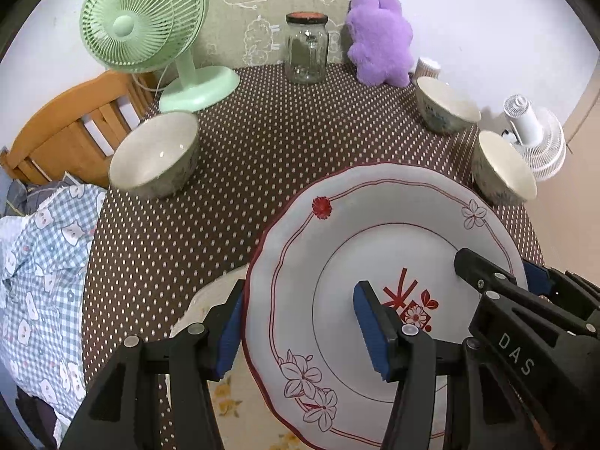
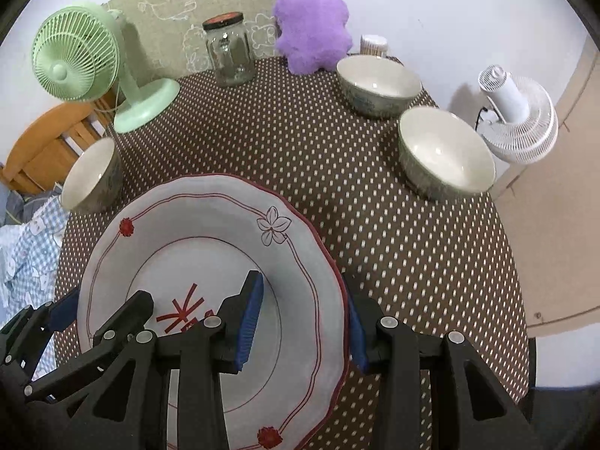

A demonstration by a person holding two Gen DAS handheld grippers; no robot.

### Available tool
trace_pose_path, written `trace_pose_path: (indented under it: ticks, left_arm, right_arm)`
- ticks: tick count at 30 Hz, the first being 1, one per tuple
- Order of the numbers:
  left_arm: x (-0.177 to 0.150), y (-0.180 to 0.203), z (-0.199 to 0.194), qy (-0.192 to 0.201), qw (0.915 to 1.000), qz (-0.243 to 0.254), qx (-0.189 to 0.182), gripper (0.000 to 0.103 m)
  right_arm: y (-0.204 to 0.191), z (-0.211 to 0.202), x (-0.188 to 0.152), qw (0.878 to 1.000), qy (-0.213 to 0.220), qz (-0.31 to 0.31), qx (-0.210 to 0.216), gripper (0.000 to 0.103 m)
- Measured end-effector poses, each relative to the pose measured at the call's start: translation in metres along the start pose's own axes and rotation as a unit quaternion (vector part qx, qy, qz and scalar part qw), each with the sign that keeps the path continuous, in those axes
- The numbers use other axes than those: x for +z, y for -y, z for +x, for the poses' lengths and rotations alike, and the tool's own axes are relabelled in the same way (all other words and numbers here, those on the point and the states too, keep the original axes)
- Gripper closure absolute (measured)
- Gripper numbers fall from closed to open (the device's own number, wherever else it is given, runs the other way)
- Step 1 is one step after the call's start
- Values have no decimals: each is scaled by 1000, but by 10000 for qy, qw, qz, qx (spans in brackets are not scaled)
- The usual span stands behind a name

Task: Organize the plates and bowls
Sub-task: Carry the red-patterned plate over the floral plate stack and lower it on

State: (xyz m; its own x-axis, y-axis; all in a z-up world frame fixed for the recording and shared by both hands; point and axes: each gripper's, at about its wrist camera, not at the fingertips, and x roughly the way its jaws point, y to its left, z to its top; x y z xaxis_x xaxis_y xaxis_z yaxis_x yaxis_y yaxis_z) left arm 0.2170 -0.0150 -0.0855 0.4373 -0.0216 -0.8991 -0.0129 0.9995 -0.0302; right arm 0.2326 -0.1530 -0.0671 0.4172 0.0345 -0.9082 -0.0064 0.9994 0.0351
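Between both claws | white plate; scalloped red rim, red flowers | both claws grip it

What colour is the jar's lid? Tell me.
Red, black-rimmed, on the jar's lid; right wrist view shows it best.

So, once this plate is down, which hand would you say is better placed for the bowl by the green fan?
Left, probably. The left tongs hold the plate by its left rim, the right tongs by its right. The bowl stands left of it; the right hand would need to cross over.
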Motion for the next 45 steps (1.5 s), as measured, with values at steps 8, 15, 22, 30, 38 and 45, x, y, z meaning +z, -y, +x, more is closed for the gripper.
trace_pose_path:
  ticks: [8, 15, 22, 30, 38, 45]
  left_arm:
    - [-33, -12, 2, -136, 9998, 30, -112, 47]
    - [-57, -23, 8, -298, 9995, 3, -123, 47]
    - [-67, -32, 16, -360, 9992, -61, -145, 46]
    - [-68, -38, 18, -331, 9994, -100, -62, 45]
    - [-69, -41, 18, -339, 9993, -39, 160, 49]
    - [-68, -40, 19, -334, 9992, -25, 223, 49]
  right_arm:
    - [-14, 2, -38, 9998, -151, 75, -115, 58]
    - [-29, 7, -62, 9994, -270, 36, -195, 58]
    - [-41, 11, -72, 9991, -292, -68, -285, 58]
    - [-47, 15, -72, 9990, -293, -113, -314, 58]
    - [-52, 23, -75, 9987, -416, -106, -276, 58]
    - [-50, 25, -72, 9984, -530, -80, -172, 58]
